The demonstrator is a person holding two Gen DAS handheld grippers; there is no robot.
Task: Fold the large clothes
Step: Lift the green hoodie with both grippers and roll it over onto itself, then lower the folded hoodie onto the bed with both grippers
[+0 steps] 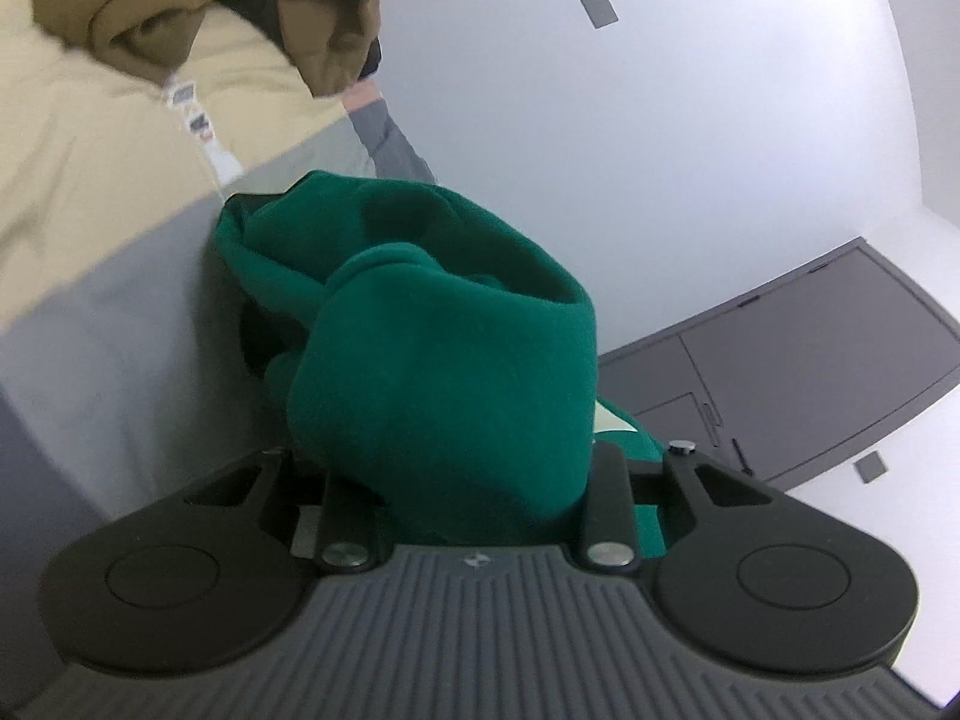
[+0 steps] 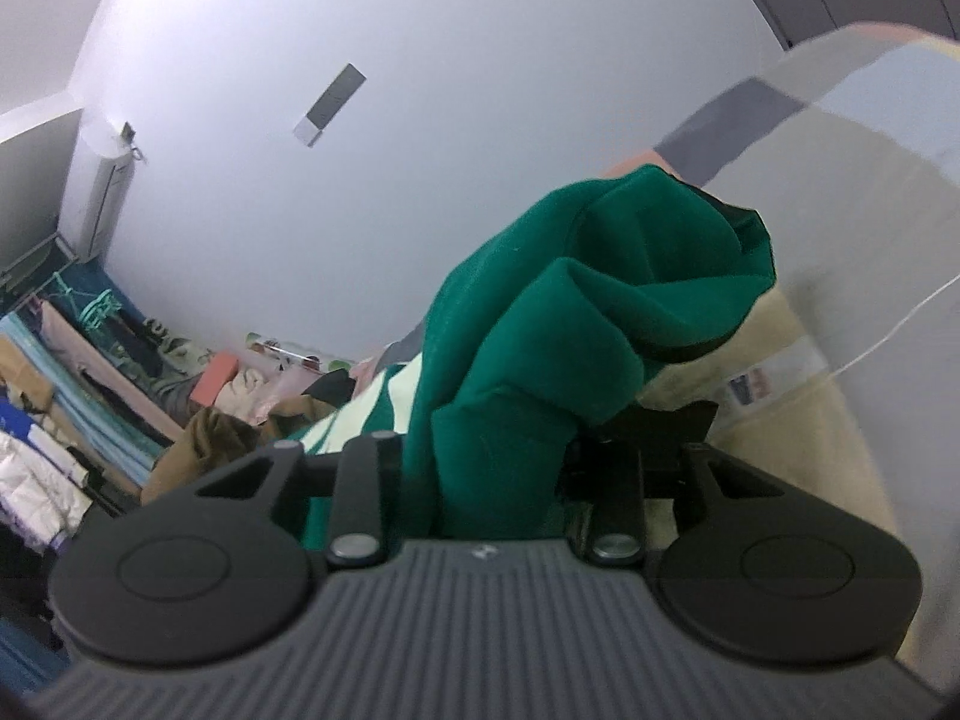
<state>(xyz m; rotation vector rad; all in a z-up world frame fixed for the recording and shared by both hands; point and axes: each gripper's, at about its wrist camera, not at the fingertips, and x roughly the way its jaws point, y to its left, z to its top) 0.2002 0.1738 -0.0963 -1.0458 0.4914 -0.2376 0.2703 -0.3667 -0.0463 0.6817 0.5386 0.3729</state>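
Green knit fills both wrist views. Left gripper [image 1: 474, 468]: jaws clenched on a thick bunch of the green garment [image 1: 438, 360]; fabric bulges up out of the jaws to mid-frame, fingertips buried, pads not visible. Right gripper [image 2: 486, 468]: likewise clamped on a wad of the same garment [image 2: 540, 348], cloth mounding toward upper right of frame.

Reason for the hold (judgement): two separate grips on one garment, both views tilted and showing mostly wall, suggest it is being lifted off the pile to open it out for a fold. Which parts are pinched (shoulders, hem, cuffs) cannot be told; both are bunches, not clean edges. A pale stripe [image 2: 360, 414] shows on the cloth lower left of the right jaws; a pale patch [image 1: 612, 420] sits at lower right of the bunch in the left view.

Outward, left view: cream fabric [image 1: 90, 168] at upper left with a brown garment [image 1: 240, 18] on it, grey-blocked sheet [image 1: 120, 348] below. Grey cabinet [image 1: 810, 360] at right, bare wall above.

Right view: clutter of clothes [image 2: 90, 372] at lower left, brown garment [image 2: 198, 444] near the left jaw, cream fabric [image 2: 780, 420] at right, translucent edge [image 2: 870, 120] at upper right.

Room: open air above in both views. Risk (judgement): bunched grips may give a twisted spread; hanging cloth could drag over the brown garment.
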